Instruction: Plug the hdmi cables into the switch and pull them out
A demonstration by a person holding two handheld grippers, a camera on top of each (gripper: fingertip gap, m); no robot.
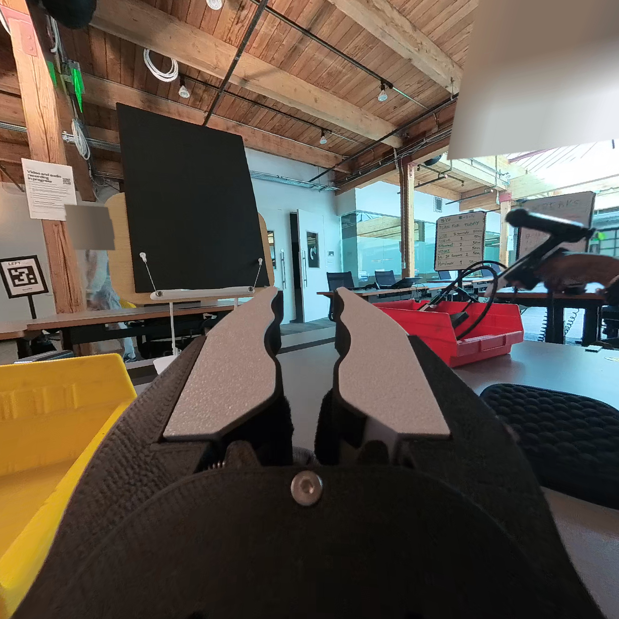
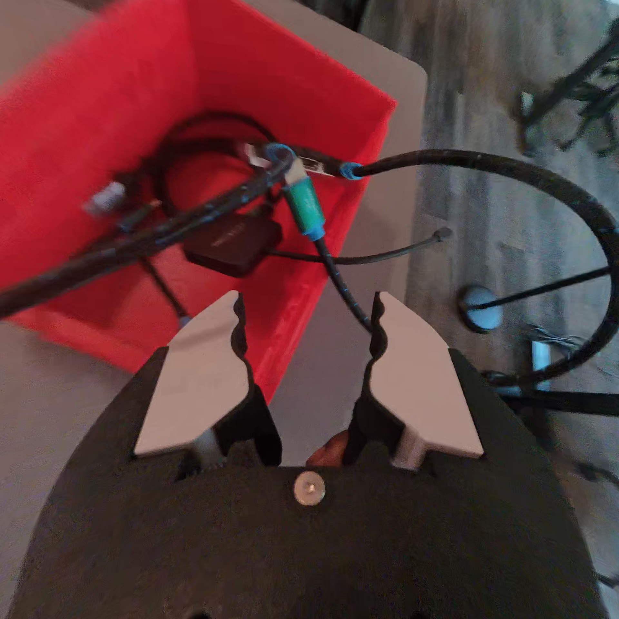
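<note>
My right gripper [image 2: 308, 298] is open and empty, looking down into a red bin [image 2: 100, 100]. In the bin lie the small black HDMI switch [image 2: 234, 241] and several black braided cables. One cable has a teal plug [image 2: 304, 204], and its cord runs down past my right finger. Another cable [image 2: 502, 160] loops out over the bin's right side. My left gripper [image 1: 306, 294] is open and empty, low over the table and pointing away across the room. In the left wrist view, the right gripper [image 1: 502, 281] hovers blurred over the red bin [image 1: 482, 338].
A yellow bin [image 1: 57, 402] stands close at the left. A black mesh cushion [image 1: 562, 432] lies at the right on the grey table [image 1: 536, 365]. A black board on a stand [image 1: 191, 207] is behind. The table's edge [image 2: 415, 201] is just right of the red bin, with floor beyond.
</note>
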